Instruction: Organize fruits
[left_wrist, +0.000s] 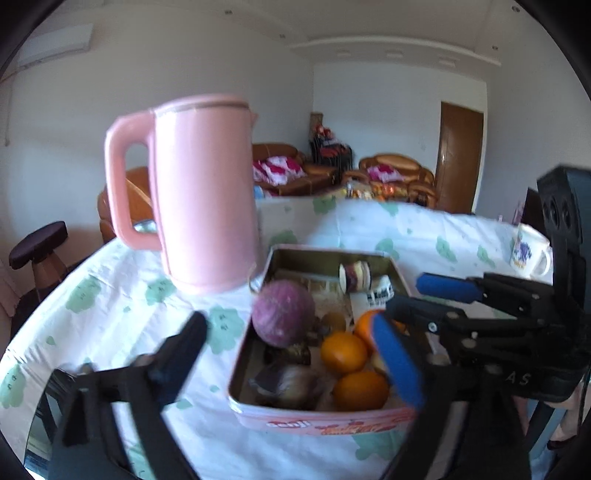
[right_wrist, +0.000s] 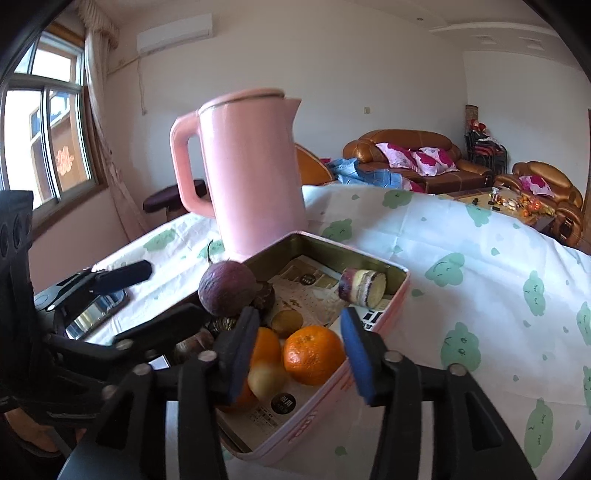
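The fruits sit in the pink tin (right_wrist: 391, 295) on the tabletop (right_wrist: 480, 266). The left tool (left_wrist: 291, 354) is spread wide and empty; the right tool (right_wrist: 299, 350) is released, straddling an orange (right_wrist: 314, 354). Next, probably: withdraw cleanly.

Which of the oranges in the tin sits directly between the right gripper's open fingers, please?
The fully visible orange near the pink tin's right wall. The right gripper frames it without touching; the other oranges lie left, partly hidden behind its left finger.

Your tin (right_wrist: 397, 295) sits on the table (right_wrist: 480, 295), with the kettle (right_wrist: 255, 177) just behind its far left corner. The oranges (right_wrist: 314, 354) lie at its near end.
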